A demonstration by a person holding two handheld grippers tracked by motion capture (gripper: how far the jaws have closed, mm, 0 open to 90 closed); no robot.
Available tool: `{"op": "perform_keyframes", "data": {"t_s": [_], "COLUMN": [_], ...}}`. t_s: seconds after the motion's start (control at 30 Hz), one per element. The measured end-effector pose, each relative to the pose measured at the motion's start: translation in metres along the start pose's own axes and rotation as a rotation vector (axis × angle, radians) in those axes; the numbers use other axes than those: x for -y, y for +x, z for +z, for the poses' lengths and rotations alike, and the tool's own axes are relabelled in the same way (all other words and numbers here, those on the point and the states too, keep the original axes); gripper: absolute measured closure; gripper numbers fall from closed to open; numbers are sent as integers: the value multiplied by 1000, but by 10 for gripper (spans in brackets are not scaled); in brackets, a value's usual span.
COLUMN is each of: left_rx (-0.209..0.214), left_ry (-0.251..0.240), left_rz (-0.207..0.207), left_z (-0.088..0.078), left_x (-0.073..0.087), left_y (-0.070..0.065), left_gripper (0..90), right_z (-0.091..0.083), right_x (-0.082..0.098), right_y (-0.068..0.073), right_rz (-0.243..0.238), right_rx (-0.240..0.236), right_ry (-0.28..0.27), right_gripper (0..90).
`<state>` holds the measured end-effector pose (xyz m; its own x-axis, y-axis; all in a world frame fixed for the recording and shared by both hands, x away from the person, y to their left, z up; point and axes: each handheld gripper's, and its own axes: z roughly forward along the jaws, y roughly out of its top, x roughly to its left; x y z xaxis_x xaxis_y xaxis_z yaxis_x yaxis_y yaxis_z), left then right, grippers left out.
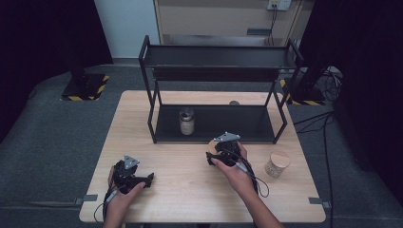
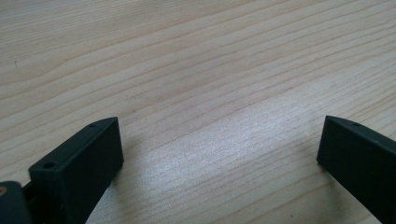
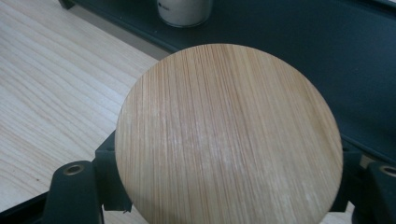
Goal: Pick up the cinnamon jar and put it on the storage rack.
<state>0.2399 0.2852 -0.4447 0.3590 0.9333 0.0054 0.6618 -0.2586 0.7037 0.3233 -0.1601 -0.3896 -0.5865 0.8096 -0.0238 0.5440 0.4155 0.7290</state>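
A: What is your right gripper (image 1: 219,151) doing at this moment?

B: You are clamping it on a round wooden lid (image 3: 229,135). In the right gripper view the jaws are pressing against the lid's two sides, and beneath it sits a jar whose body is hidden from that view. You are holding it just in front of the black shelf rack (image 1: 216,124), at the low tier's front edge.

A: And your left gripper (image 1: 142,179)?

B: You are resting it near the front left part of the wooden table (image 1: 180,185). Its jaws are standing wide apart, with bare wood between them.

A: What else is sitting near you?

B: A glass jar (image 1: 187,121) is standing on the rack's low tier, left of centre. Another lidded jar (image 1: 277,164) is standing on the table to the right of your right hand, well apart from the rack.
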Motion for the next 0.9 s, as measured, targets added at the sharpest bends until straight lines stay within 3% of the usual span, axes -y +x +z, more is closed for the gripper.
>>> {"op": "perform_keyframes", "data": {"t_s": [0.9], "left_rx": [1], "left_ry": [0], "left_rz": [1], "left_z": [0], "left_x": [0], "left_y": [0], "left_gripper": [0], "right_z": [-5], "right_x": [-12], "right_y": [-11], "right_rz": [50], "right_rx": [10], "right_ry": [-24], "right_gripper": [257]}}
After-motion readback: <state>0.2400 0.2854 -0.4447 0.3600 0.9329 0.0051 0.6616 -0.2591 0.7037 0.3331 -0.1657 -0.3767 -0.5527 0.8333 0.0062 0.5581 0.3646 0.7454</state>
